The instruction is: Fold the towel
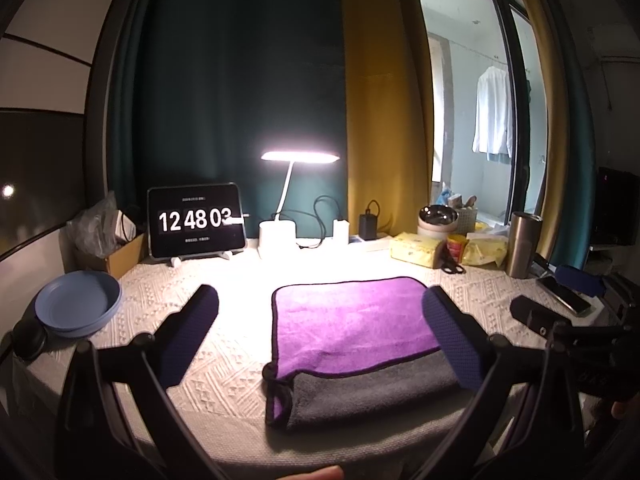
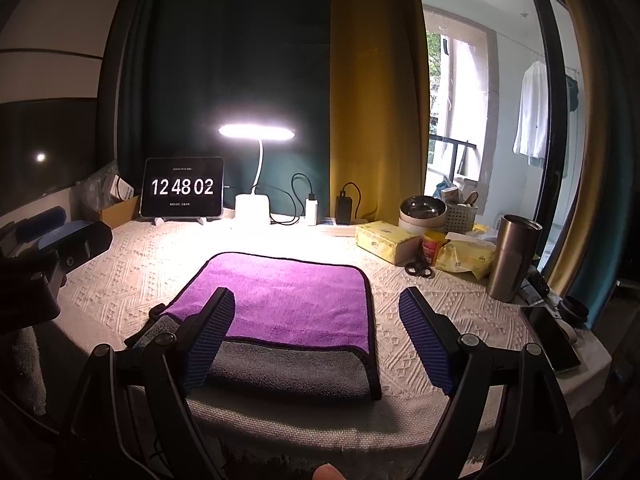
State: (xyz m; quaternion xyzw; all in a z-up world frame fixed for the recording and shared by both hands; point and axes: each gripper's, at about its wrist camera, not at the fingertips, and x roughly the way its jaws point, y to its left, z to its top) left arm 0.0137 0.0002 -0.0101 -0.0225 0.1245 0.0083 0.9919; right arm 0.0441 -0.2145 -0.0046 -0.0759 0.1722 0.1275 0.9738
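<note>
A lit desk lamp [image 1: 300, 157] beyond the tongs blows out to white glare on the bench [image 1: 240, 276]; daylight enters through the window [image 2: 460, 120] far right; corners stay dark, edges bend strongly, focus stays sharp

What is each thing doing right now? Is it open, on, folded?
Towel: folded, flat, grey underside showing at near edge.
Left gripper: open, holding nothing.
Right gripper: open, holding nothing.
Lamp: on.
Tablet: on, showing a clock.
Plates: stacked, nothing on them.
Scissors: closed, lying flat.
</note>
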